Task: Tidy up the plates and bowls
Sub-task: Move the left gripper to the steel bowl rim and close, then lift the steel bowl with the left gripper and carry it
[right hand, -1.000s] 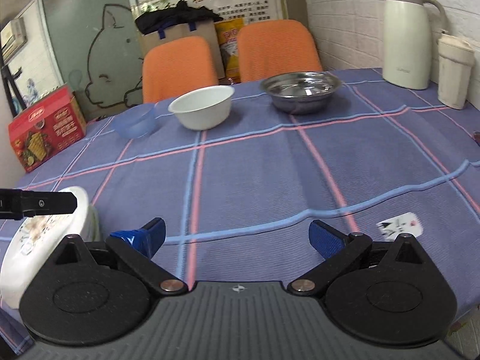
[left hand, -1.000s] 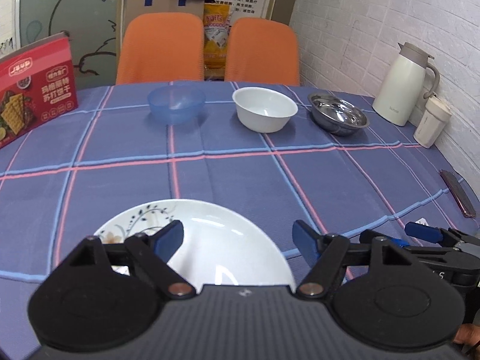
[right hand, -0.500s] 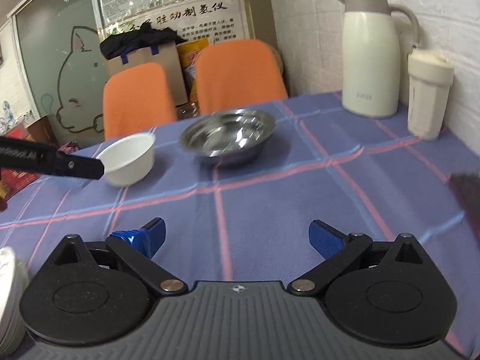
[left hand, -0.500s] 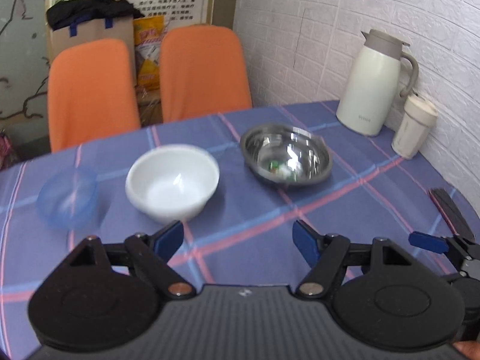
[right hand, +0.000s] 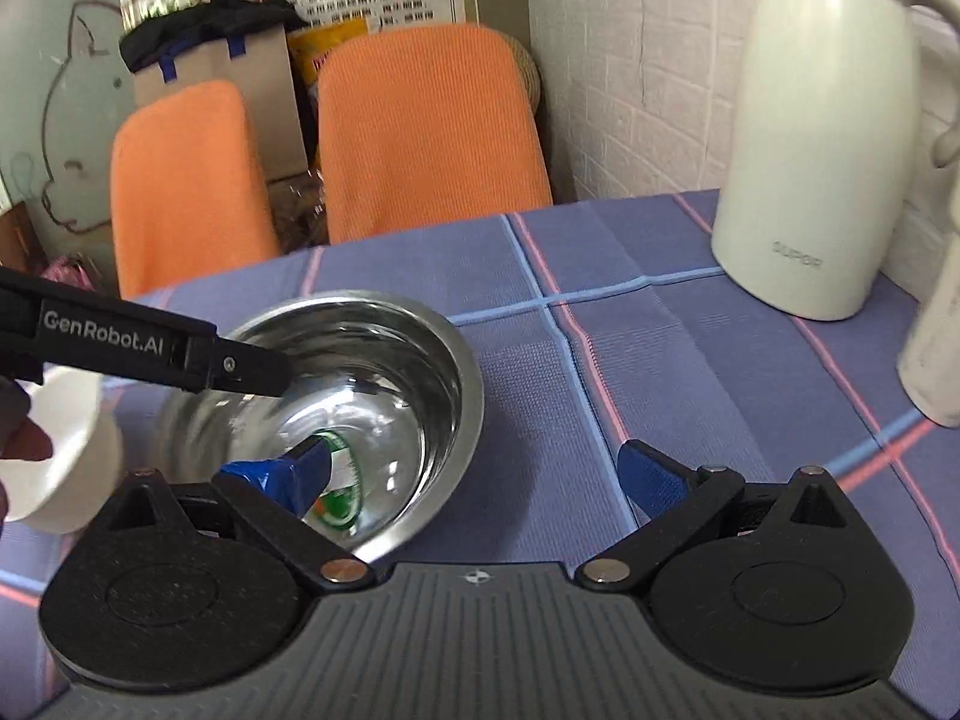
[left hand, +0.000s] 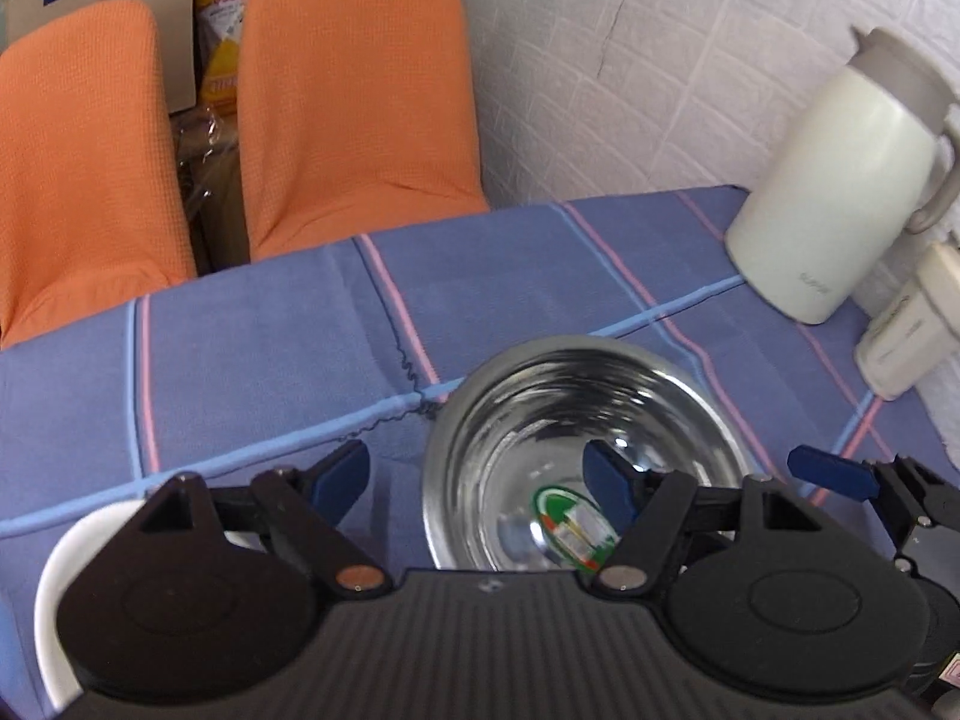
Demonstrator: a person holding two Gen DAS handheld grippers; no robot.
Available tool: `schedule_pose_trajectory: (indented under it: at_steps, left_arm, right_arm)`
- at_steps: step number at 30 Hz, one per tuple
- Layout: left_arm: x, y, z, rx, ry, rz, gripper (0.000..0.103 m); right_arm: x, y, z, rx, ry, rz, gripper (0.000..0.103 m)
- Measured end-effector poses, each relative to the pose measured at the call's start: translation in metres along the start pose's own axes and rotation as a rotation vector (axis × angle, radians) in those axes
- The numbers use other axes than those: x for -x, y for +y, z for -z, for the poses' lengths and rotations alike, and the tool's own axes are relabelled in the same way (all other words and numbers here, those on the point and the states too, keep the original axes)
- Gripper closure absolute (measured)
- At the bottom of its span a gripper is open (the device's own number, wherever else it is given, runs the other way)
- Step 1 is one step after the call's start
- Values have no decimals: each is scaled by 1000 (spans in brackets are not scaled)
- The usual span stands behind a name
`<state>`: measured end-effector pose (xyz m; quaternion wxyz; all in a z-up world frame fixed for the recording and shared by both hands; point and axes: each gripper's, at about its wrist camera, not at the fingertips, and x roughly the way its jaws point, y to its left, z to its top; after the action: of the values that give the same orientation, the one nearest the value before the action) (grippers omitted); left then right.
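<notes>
Steel bowl (left hand: 576,456) fills the lower middle of my left tongs' view, sitting on the blue checked tablecloth (left hand: 252,360). My left tongs (left hand: 477,474) stand wide and hold nothing, one pad outside the bowl's near-left wall, the other over its hollow, so the rim lies between them. A white bowl (left hand: 51,594) peeks in just beside, at lower left. A cream jug (left hand: 840,192) stands well apart by the brick wall.

From my right tongs' view, the same steel bowl (right hand: 360,396) sits left of centre with a green sticker on its floor. My right tongs (right hand: 480,468) are also wide and empty: the left pad dips inside the bowl, the right pad hangs outside its wall. The left tongs' finger (right hand: 138,348) reaches in over the far-left rim. The white bowl (right hand: 60,444) rests near the steel one.

Best done, I judge, by closing both pairs squarely on opposite rims and lifting level, since thin polished metal may slip
</notes>
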<state>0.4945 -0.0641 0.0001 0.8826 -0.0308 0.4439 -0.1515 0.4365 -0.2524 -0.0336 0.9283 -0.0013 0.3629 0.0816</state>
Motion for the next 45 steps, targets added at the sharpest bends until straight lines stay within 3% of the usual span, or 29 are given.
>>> schedule_pose_trajectory:
  at_steps: [5,8,16,19,21,24,27,30,35,39,45]
  left_arm:
    - [-16,0,0,-34,16,-7,34]
    - [-24,-1,1,-53,34,-9,35]
    - [-30,-7,2,-94,23,-46,35]
    - [-31,-9,4,-117,17,-61,44]
    - [-30,-11,5,-133,17,-55,55]
    - [-27,-13,6,-138,35,-43,68]
    - [-20,-17,12,-124,64,-17,69]
    - [-1,-22,23,-114,68,-3,70]
    - [42,-34,52,-131,68,4,70]
    - [74,-36,93,-135,93,1,69]
    - [118,-20,157,-105,113,-14,66]
  right_arm:
    - [-22,9,-1,47,40,-14,13]
    - [-23,15,4,104,20,-12,13]
    - [-18,9,10,111,-22,-35,12]
    - [-17,12,2,105,22,-47,13]
    - [-14,11,3,82,-2,-103,15]
    - [-10,15,9,107,-17,-115,16]
    - [3,25,12,123,-15,-150,17]
    - [27,37,16,166,-11,-120,15]
    - [67,37,36,114,17,-166,14]
    - [99,48,65,117,28,-177,13]
    - [133,72,111,117,64,-260,13]
